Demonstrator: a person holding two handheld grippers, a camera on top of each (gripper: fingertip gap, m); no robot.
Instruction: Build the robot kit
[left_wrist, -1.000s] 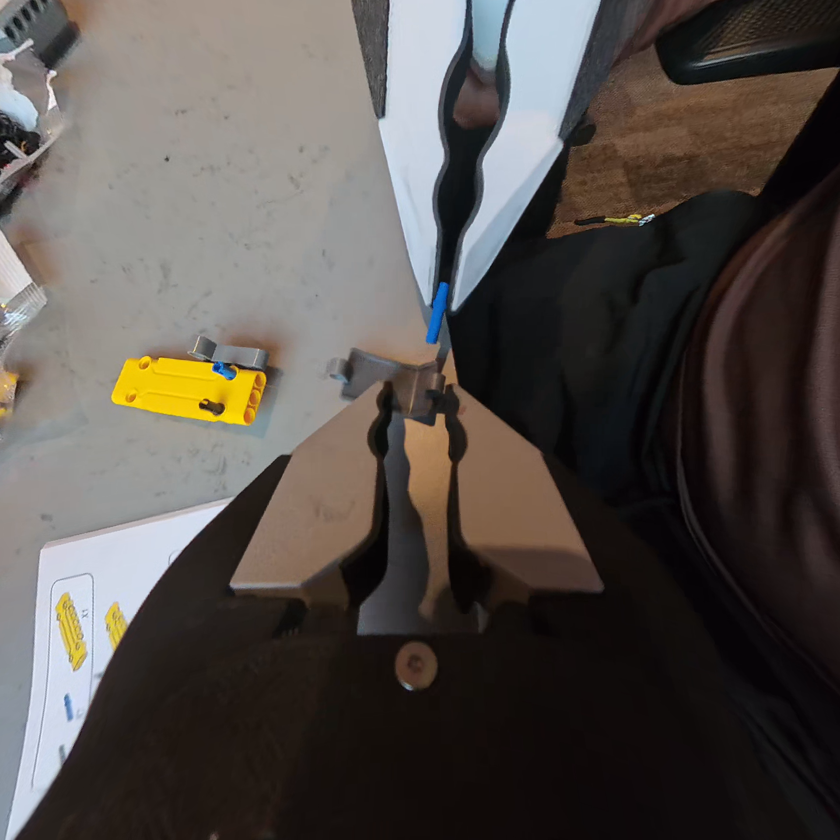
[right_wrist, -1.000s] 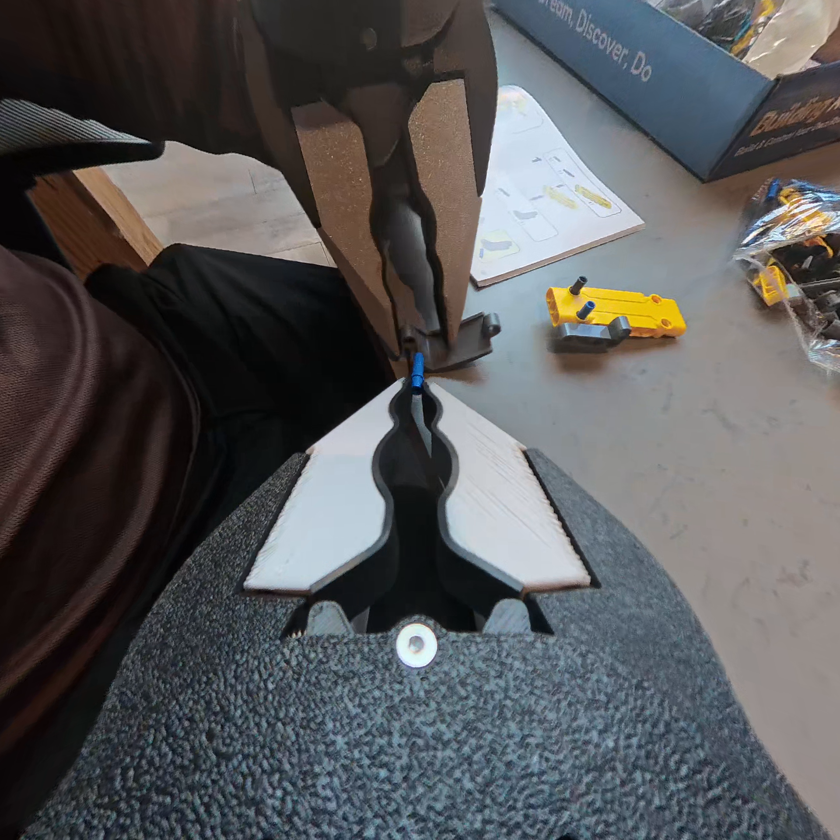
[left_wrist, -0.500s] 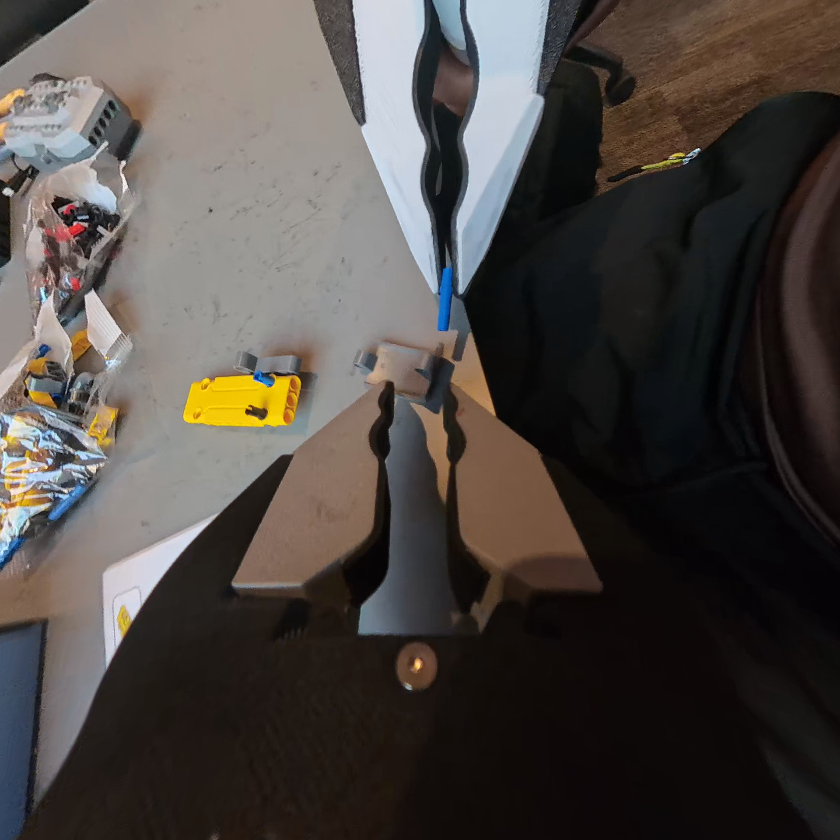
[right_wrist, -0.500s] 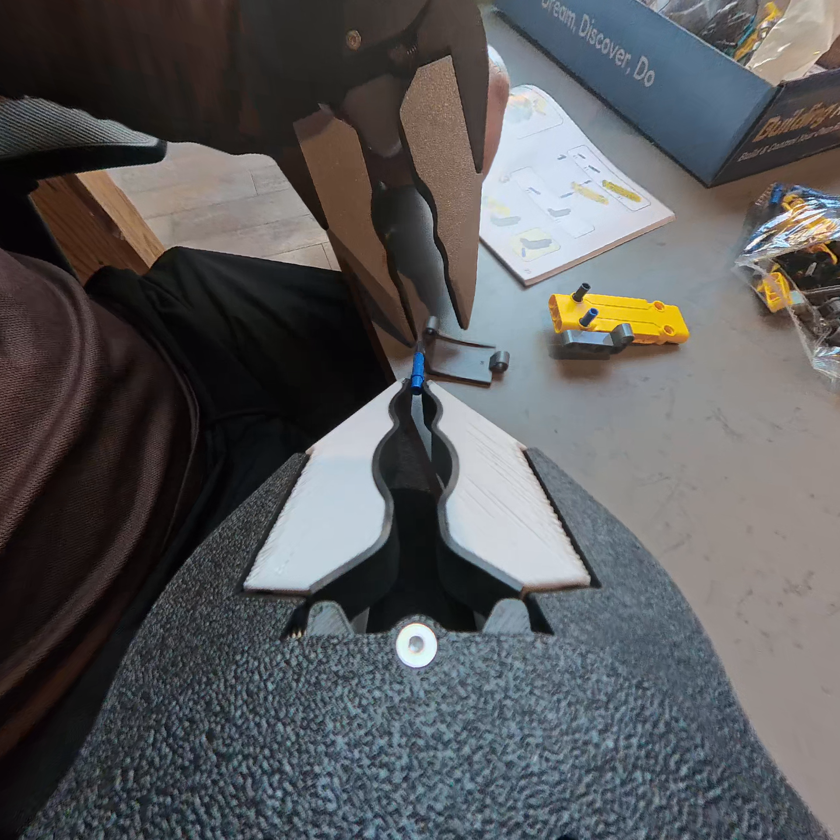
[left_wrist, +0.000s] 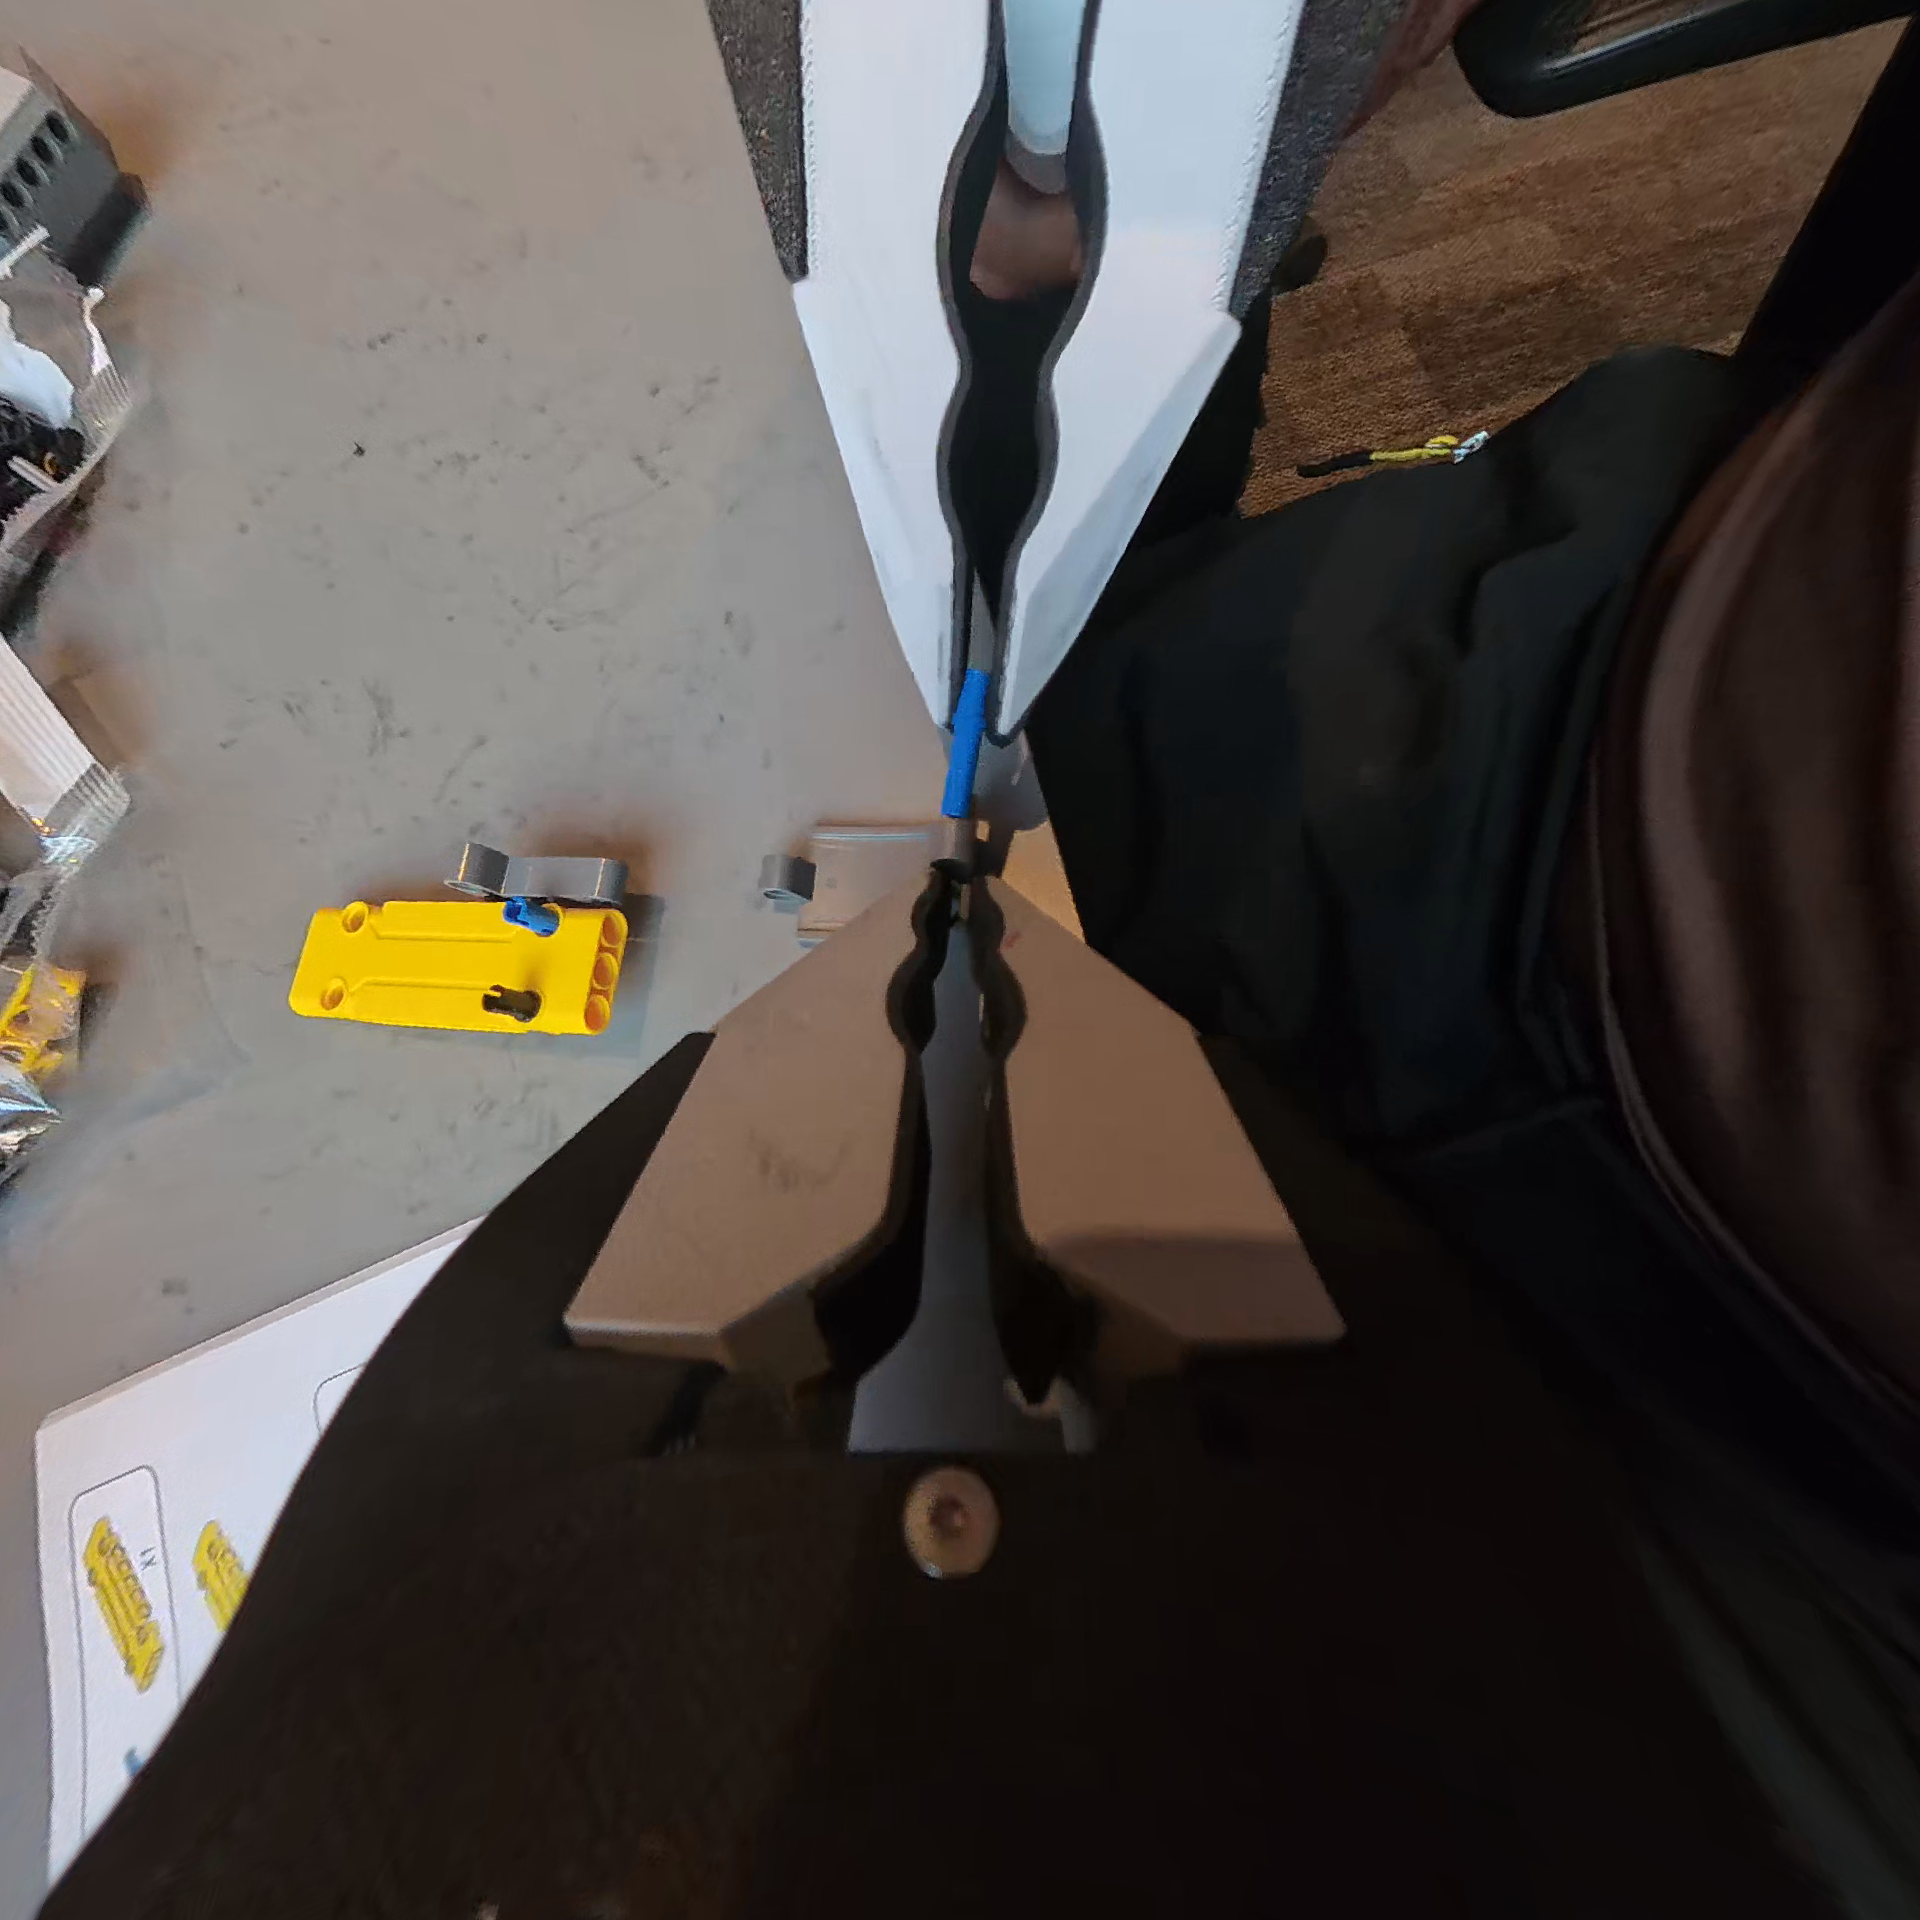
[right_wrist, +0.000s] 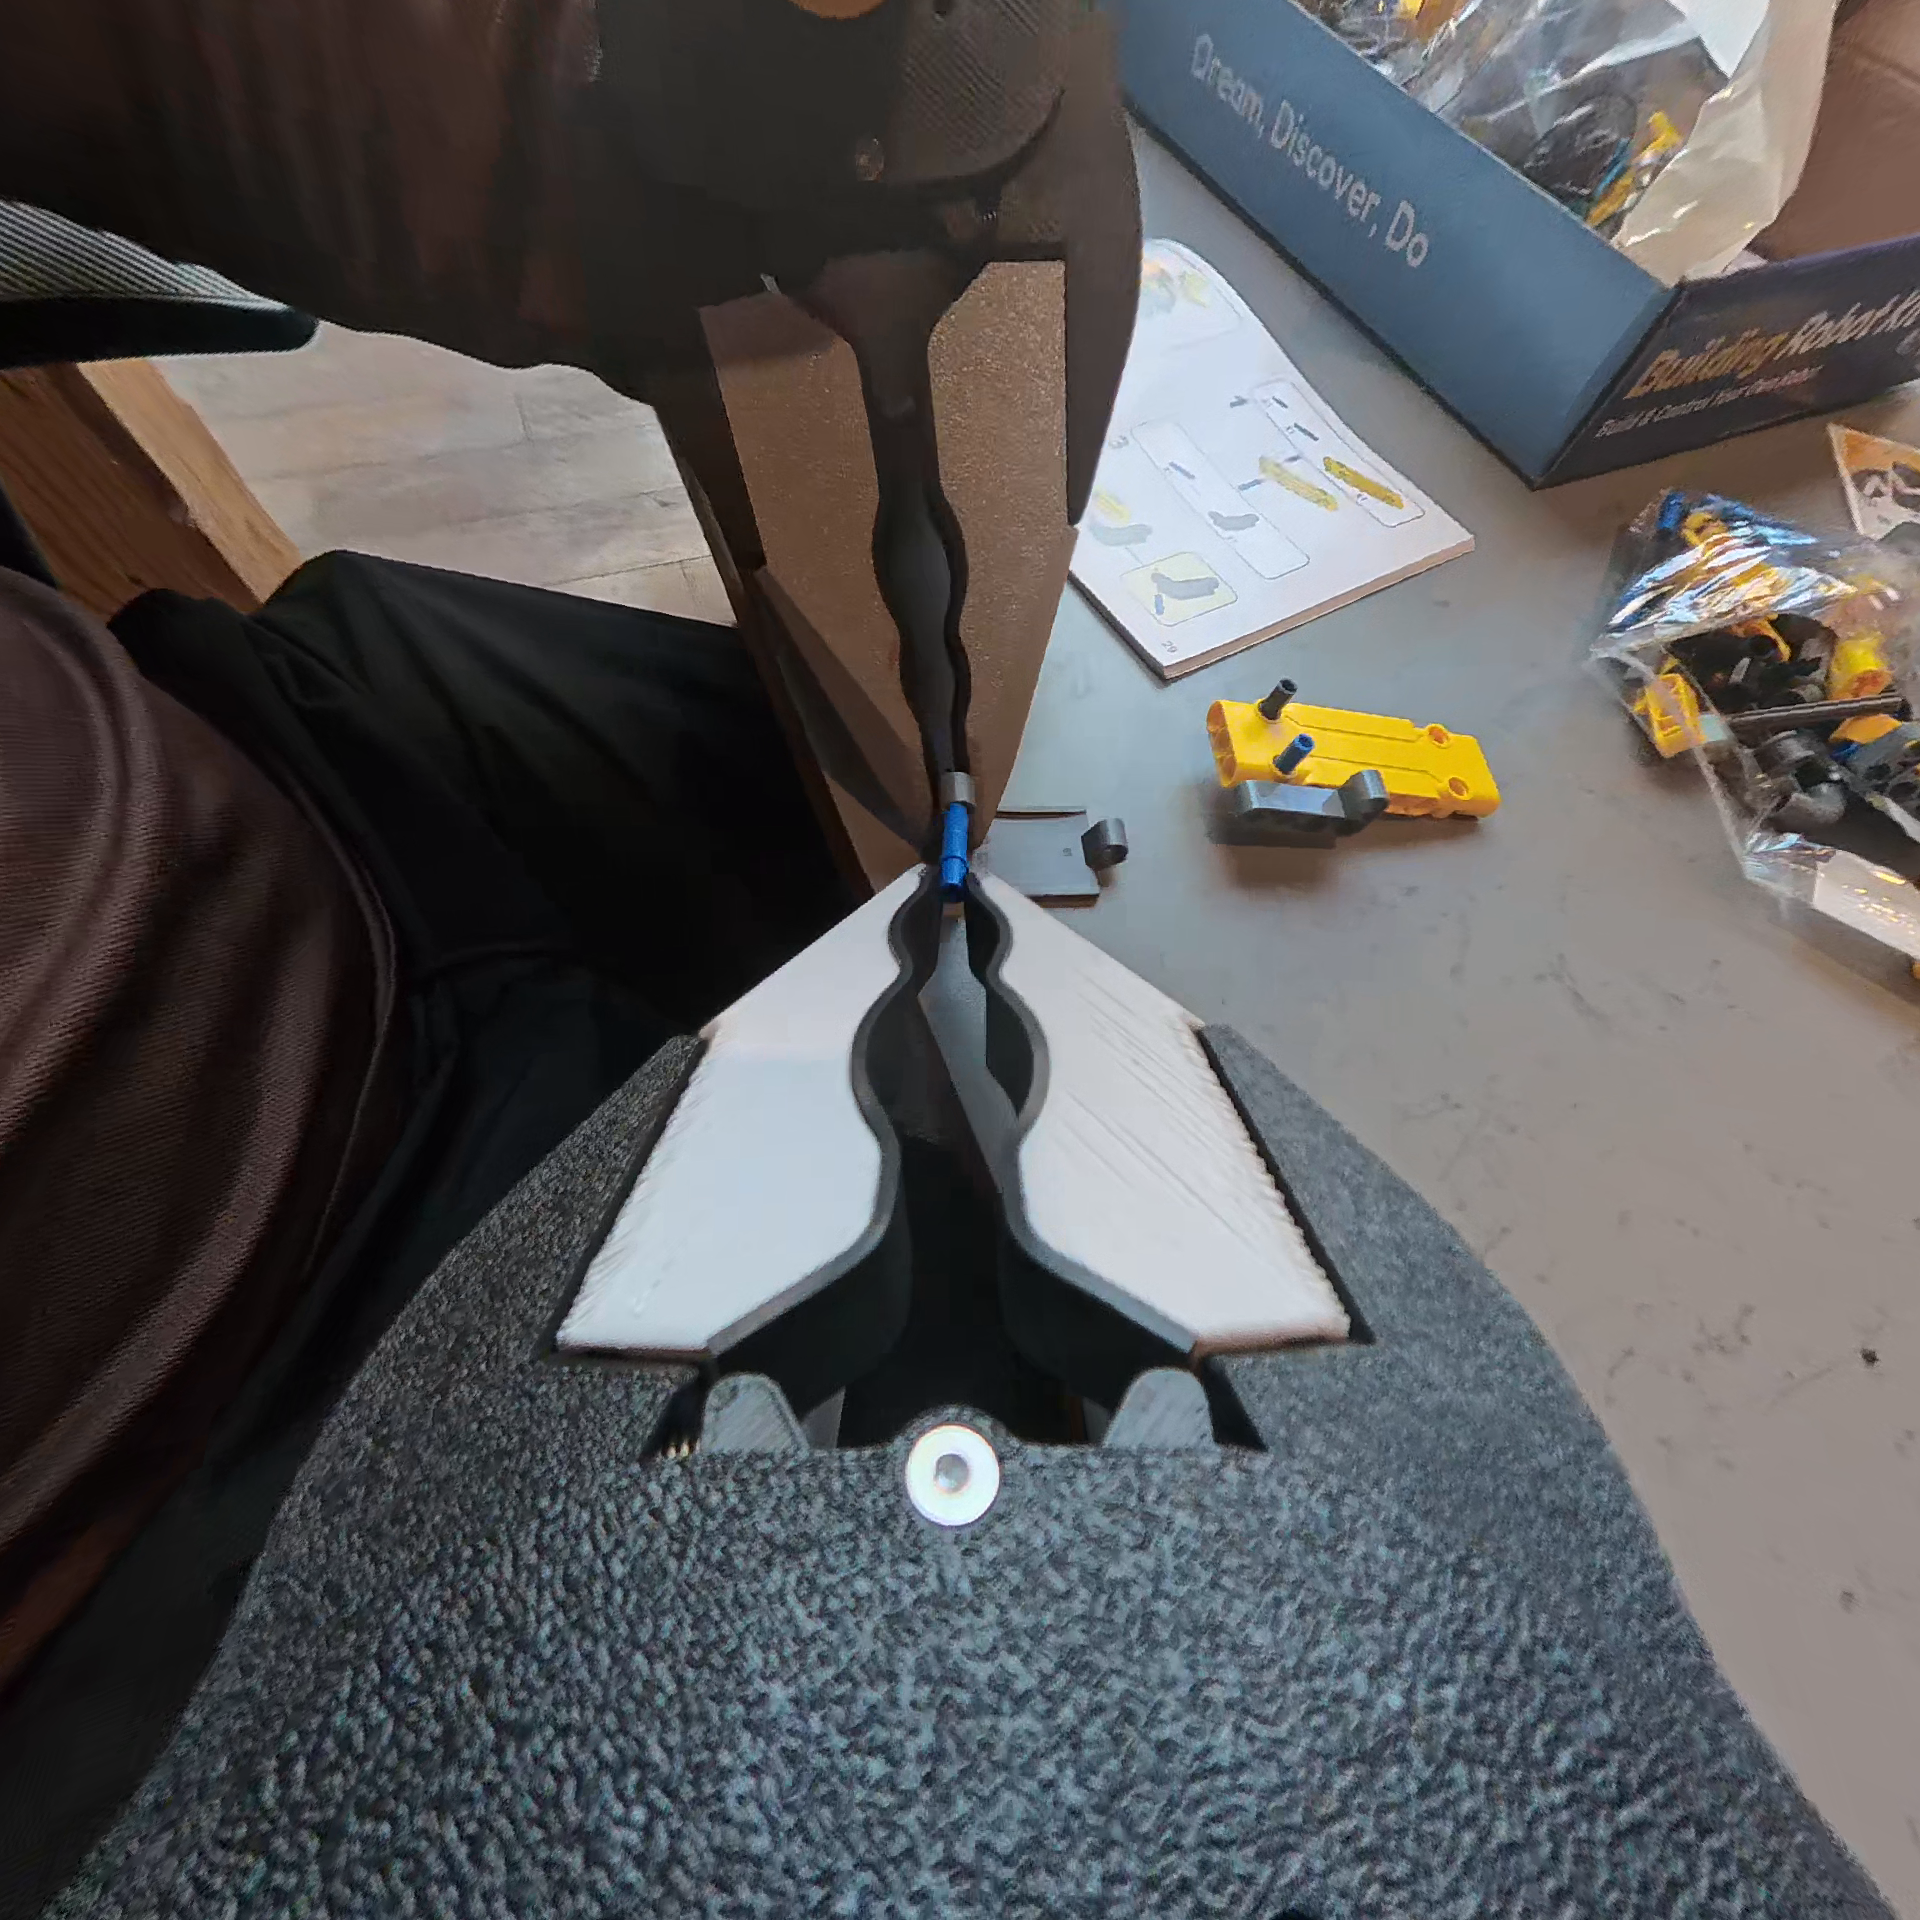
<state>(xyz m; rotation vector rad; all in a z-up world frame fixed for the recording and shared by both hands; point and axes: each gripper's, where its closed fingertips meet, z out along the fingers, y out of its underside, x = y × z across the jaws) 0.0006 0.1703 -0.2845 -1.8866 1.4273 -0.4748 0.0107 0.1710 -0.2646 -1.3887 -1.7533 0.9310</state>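
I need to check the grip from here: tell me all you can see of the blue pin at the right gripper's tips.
The blue pin is a thin, smooth plastic rod. The right gripper pinches one end between its white fingers; the other end meets a small grey sleeve at the left gripper tips. It hangs above the table edge, in line with both grippers.

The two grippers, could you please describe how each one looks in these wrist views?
The left gripper has a smooth black body, a silver screw in the middle and two tan-grey wedge-shaped fingers with wavy black inner edges. The right gripper has a rough, pebbled dark grey body, a silver screw, and white ribbed fingers of the same wavy, pointed shape. The person wears a brown top.
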